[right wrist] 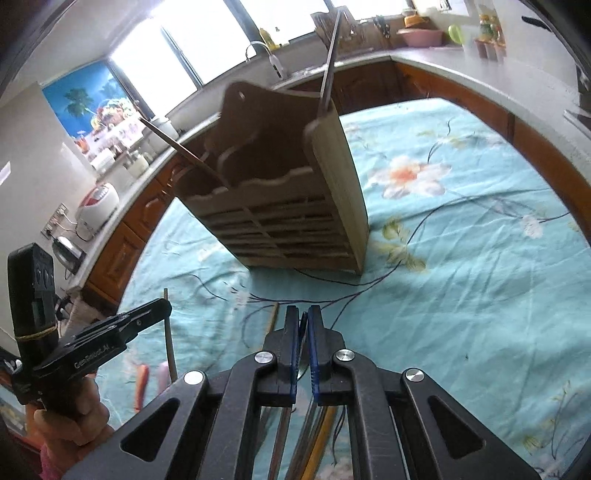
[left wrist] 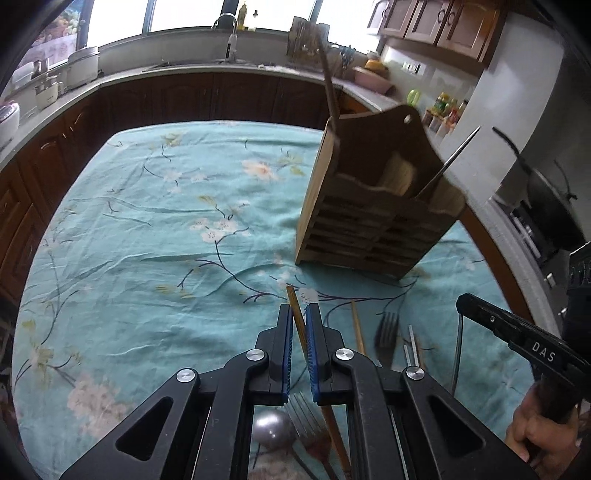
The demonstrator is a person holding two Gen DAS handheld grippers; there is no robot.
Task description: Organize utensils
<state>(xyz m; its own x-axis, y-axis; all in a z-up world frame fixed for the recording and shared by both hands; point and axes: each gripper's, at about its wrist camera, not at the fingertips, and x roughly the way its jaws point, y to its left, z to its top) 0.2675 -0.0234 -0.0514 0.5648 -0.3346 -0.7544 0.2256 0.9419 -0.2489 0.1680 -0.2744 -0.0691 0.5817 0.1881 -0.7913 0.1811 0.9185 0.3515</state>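
Utensils [left wrist: 386,334] on floral tablecloth [left wrist: 147,229], kitchen counter [left wrist: 55,107] behind

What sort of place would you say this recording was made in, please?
Most likely a home kitchen: a countertop with a sink faucet under windows, wooden wall cabinets, and a dark wok at the side. The work surface is a table under a floral cloth.

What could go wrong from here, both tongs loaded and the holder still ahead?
1. Left tongs pinch the wooden chopstick near one end; it may pivot or slip.
2. The wooden holder already has two utensils leaning out; inserting could snag them.
3. Right tongs hold a thin utensil, barely visible; a weak grip would go unnoticed.
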